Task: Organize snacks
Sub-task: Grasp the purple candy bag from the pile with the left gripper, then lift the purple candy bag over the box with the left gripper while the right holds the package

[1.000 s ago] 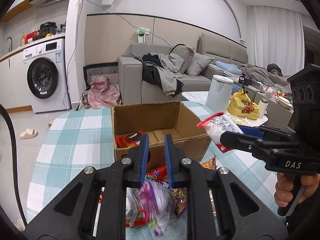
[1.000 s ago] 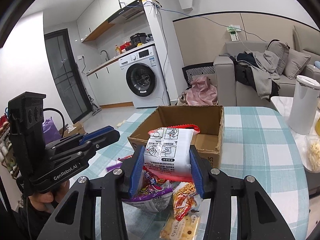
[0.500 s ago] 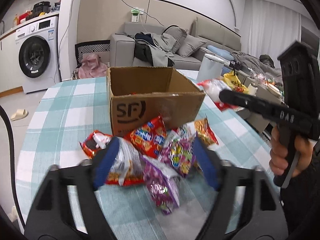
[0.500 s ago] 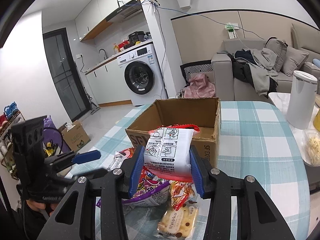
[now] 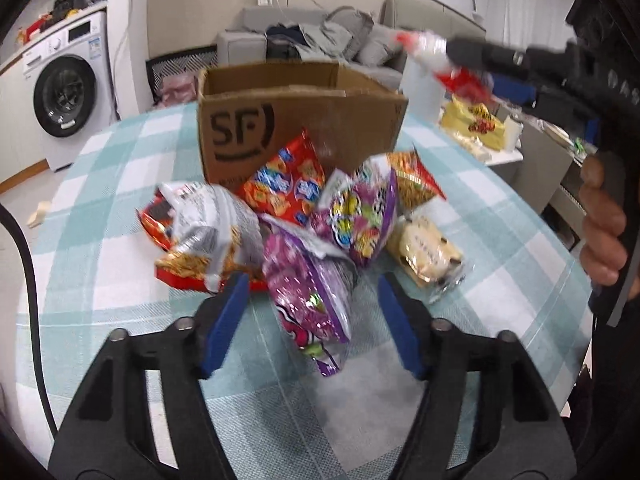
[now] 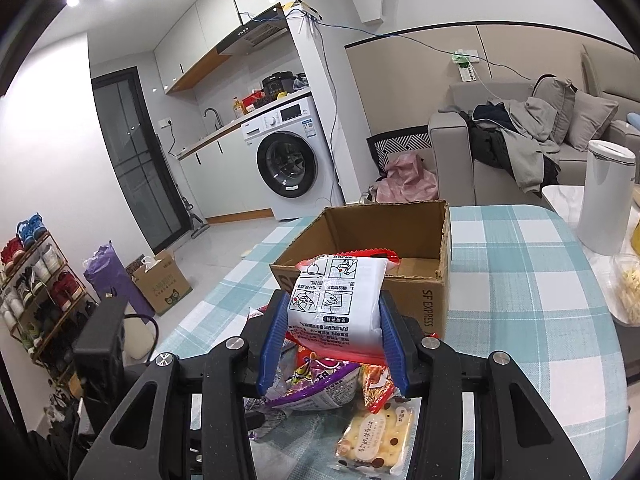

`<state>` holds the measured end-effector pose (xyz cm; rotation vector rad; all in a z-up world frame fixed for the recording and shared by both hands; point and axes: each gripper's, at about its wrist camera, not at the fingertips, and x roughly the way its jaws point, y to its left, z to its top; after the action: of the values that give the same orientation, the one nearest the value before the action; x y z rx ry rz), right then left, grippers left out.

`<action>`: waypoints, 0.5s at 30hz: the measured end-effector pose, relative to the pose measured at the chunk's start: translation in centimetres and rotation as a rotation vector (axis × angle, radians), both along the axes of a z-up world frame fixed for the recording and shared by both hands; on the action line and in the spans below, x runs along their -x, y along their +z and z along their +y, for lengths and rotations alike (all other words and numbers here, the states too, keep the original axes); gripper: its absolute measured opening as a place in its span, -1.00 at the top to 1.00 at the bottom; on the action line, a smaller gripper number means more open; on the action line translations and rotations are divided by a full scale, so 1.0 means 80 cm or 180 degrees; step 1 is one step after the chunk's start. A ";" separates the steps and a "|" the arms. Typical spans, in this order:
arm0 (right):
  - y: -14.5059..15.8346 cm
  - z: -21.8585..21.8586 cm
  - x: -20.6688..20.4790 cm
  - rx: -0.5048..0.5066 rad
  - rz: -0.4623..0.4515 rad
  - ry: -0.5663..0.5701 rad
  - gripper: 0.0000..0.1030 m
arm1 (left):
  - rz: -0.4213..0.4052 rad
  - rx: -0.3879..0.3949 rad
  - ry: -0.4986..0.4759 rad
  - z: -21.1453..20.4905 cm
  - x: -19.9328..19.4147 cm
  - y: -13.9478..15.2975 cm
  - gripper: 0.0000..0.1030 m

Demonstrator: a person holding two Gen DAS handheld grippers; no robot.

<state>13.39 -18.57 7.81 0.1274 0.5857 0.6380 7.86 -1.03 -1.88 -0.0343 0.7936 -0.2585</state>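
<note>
An open cardboard box (image 5: pixel 296 112) marked SF stands on the checked table (image 5: pixel 100 264); it also shows in the right wrist view (image 6: pixel 384 248). A pile of snack bags lies in front of it, with a purple bag (image 5: pixel 308 300) nearest. My left gripper (image 5: pixel 312 320) is open and empty, low over the pile, its jaws either side of the purple bag. My right gripper (image 6: pixel 332 344) is shut on a white noodle packet (image 6: pixel 340 304) and holds it above the pile, near the box's front; it shows at upper right in the left wrist view (image 5: pixel 472 56).
A white canister (image 6: pixel 604 196) and a plastic food tub (image 6: pixel 628 292) stand at the table's right side. A biscuit pack (image 6: pixel 376 436) lies at the pile's near edge. A sofa (image 6: pixel 520 148) and a washing machine (image 6: pixel 288 160) stand beyond the table.
My left gripper has opened, drawn back from the box and dropped low toward the snack pile. My right gripper still holds the white packet and has hardly moved.
</note>
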 end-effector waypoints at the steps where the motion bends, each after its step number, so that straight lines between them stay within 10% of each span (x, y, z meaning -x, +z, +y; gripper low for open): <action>1: -0.001 0.000 0.000 -0.0002 0.0004 0.0000 0.13 | 0.0044 0.0015 -0.0007 -0.001 -0.003 -0.005 -0.14; 15: -0.013 0.016 -0.004 0.0072 0.0062 0.0063 0.13 | 0.0075 0.0311 0.0019 0.010 -0.017 -0.024 0.46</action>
<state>13.71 -17.32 6.78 0.1067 0.6134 0.6496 9.19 -0.26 -3.84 -0.1317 0.8039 -0.2915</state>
